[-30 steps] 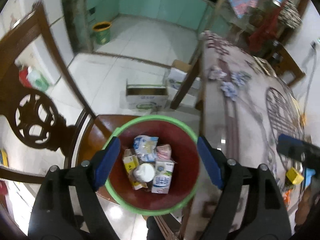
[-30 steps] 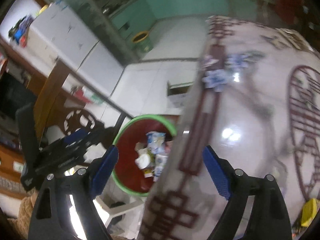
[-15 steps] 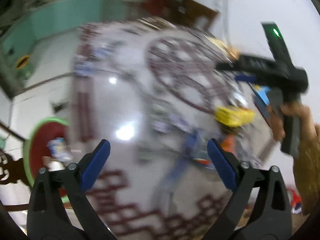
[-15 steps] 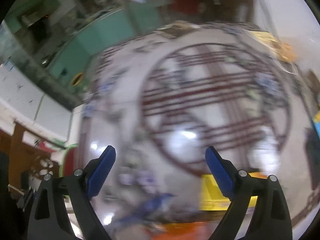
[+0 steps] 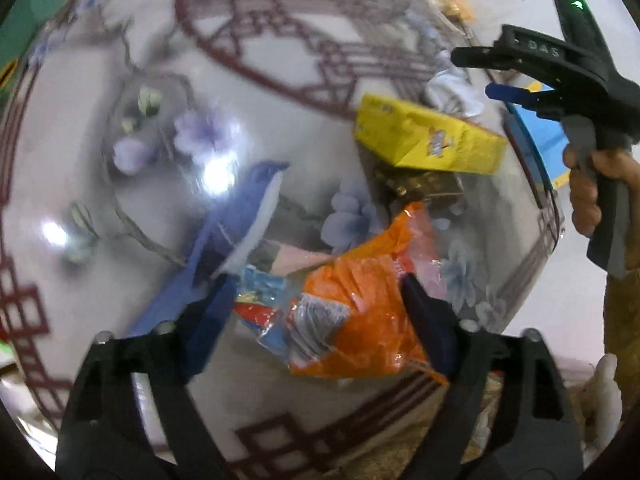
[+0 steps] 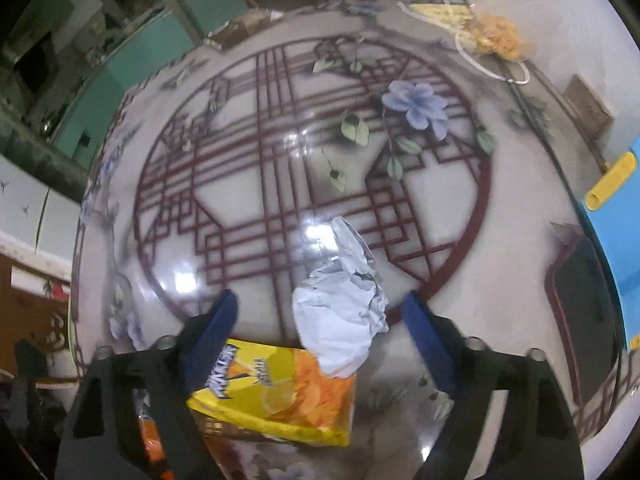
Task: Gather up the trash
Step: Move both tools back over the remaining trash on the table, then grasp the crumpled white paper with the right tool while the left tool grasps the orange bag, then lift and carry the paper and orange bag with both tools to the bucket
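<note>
Orange wrapper [image 5: 360,312] now lies between the released left gripper [image 5: 316,312]; right gripper [image 6: 320,320] released.

Both tools, left [image 5: 316,312] and right [image 6: 324,336], gape wide (fingers spread).

The right hand-held gripper [image 6: 320,322] hangs wide open at lower centre, flanking crumpled white paper [image 6: 340,316] that overlaps a yellow chip box [image 6: 276,398] on the patterned surface [image 6: 280,160].
</note>
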Demonstrator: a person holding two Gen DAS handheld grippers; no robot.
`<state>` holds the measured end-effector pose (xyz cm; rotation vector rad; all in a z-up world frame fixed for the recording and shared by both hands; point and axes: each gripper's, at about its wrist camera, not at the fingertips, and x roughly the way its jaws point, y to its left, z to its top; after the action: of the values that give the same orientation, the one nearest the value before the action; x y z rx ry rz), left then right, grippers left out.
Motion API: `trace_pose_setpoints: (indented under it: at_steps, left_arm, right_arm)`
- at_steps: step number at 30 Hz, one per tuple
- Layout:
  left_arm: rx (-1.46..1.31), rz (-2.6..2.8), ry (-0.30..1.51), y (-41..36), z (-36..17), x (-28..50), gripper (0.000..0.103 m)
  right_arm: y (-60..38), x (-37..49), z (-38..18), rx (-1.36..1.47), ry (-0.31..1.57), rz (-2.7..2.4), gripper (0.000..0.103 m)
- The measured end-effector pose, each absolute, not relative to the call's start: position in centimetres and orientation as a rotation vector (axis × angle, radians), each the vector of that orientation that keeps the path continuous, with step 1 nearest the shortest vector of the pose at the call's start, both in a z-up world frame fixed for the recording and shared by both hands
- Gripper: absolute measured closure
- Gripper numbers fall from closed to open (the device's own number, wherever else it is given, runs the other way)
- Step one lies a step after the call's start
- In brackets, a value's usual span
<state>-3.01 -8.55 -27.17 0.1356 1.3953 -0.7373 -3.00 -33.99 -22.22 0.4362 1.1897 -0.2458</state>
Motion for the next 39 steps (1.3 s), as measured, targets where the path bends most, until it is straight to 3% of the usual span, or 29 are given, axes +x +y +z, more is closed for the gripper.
trace_pose_setpoints:
  at_steps: [1,3,7,8,9,12,28,39]
  left_arm:
    - [0.104,-0.723,1.399,-8.5,-27.3,-2.9,0.027]
    - [0.072,-0.702,1.389,-8.4,-27.0,-2.7,0.046]
    - [0.04,-0.62,1.363,-7.8,-26.2,-2.3,0.05]
    - [0.028,-0.601,1.357,-7.5,-26.0,-2.2,0.051]
    - [0.02,-0.589,1.352,-7.4,-25.8,-2.1,0.051]
    - [-0.006,-0.54,1.315,-6.5,-24.7,-1.7,0.052]
    - [-0.105,-0.209,0.891,0.7,-10.5,3.4,0.052]
    - [-0.096,-0.215,0.827,2.9,-8.1,3.1,0.052]
  right_arm:
    - [-34.3,-2.8,-22.6,0.439,1.196,-0.233,0.03]
    - [-34.5,-2.4,-23.2,0.443,1.209,-0.206,0.031]
    - [-34.7,-1.5,-24.7,0.423,1.259,-0.178,0.033]
    - [-34.8,-1.3,-25.0,0.425,1.271,-0.17,0.038]
    - [-34.8,-1.2,-25.4,0.431,1.284,-0.158,0.047]
    - [-34.8,-1.1,-25.7,0.442,1.287,-0.134,0.056]
    - [-30.3,1.2,-13.7,0.415,0.96,0.009,0.056]
    - [-23.9,1.9,-9.7,0.342,0.886,0.086,0.056]
